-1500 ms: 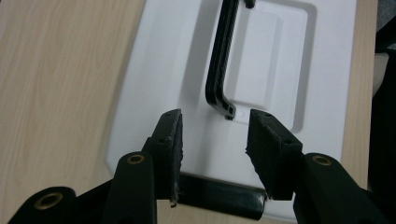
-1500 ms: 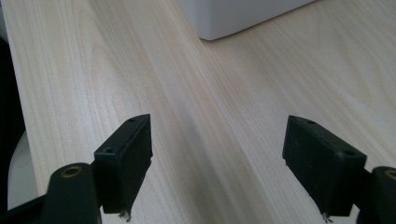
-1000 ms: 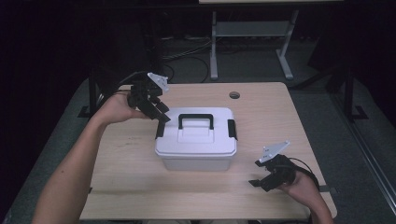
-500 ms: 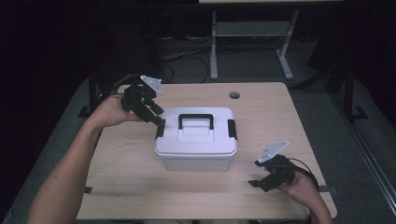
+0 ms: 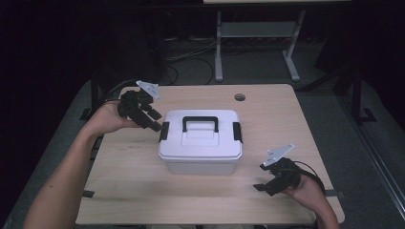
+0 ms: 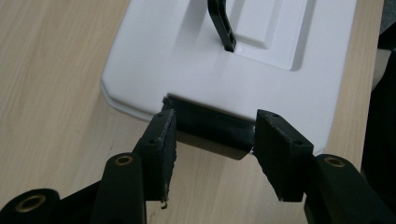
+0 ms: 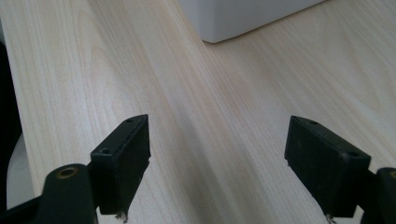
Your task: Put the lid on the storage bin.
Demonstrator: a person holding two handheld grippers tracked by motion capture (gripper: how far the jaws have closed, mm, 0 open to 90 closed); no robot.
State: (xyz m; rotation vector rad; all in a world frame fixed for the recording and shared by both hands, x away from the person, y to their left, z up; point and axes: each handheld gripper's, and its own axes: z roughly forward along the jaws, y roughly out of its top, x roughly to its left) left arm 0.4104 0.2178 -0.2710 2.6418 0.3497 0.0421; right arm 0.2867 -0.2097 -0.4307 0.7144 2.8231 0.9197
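A white lidded box (image 5: 200,143) with a black handle (image 5: 200,123) stands mid-table. My left gripper (image 5: 155,121) is at the box's left end, open, its jaws just having been opening. In the left gripper view the black side latch (image 6: 212,128) lies between the tips of that gripper (image 6: 212,158), with the pads (image 6: 163,149) flanking its two ends and not pressing on it. My right gripper (image 5: 265,183) rests low near the table's front right, open and wide, with bare wood between its jaws (image 7: 217,163). A corner of the box (image 7: 243,14) shows ahead of it.
The wooden table (image 5: 119,191) has a round cable hole (image 5: 239,97) at the back right. A second black latch (image 5: 237,132) sits on the box's right end. A white stand (image 5: 253,33) and cables lie on the dark floor behind.
My left gripper has drifted left and a little lower, along the box's left end. The right gripper has stayed where it was.
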